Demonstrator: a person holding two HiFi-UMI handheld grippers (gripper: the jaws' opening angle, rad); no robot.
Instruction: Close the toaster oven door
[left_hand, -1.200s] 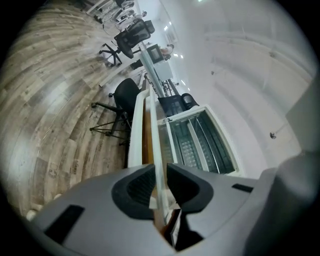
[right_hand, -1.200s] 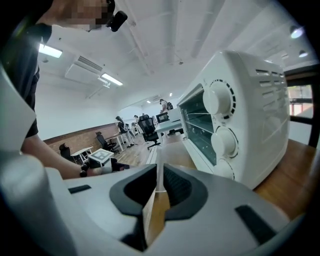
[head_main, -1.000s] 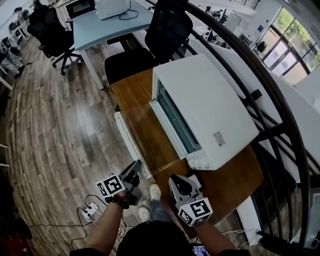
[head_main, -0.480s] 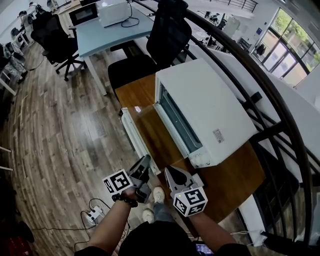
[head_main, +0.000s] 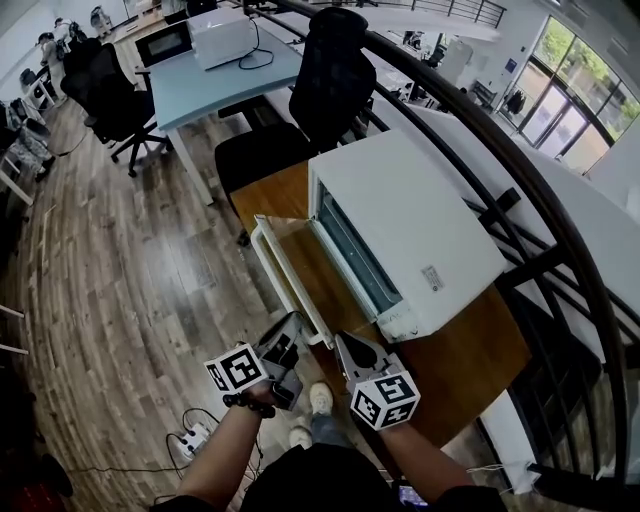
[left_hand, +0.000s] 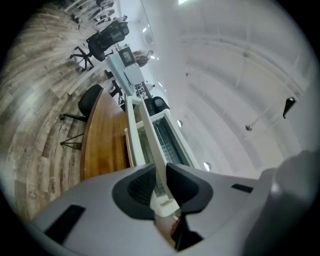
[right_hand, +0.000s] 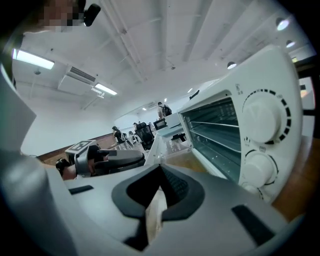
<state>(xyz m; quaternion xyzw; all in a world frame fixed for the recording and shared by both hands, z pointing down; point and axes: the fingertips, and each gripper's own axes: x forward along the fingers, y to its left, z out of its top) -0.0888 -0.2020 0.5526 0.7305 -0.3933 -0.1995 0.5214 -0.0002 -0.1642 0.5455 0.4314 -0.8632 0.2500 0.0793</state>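
Head view is showing the toaster oven door (head_main: 268, 262) swinging up from flat to a partial tilt. The left gripper (head_main: 291, 325) is pinching its front edge in narrow jaws, while the right gripper (head_main: 346, 346) is hovering beside it, jaws together and empty. Closing is likely underway but unfinished.

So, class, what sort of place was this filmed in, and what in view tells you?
Probably an open-plan office or lab rather than a kitchen: black swivel chairs, a pale blue desk and tall windows, with the toaster oven on a wooden table.
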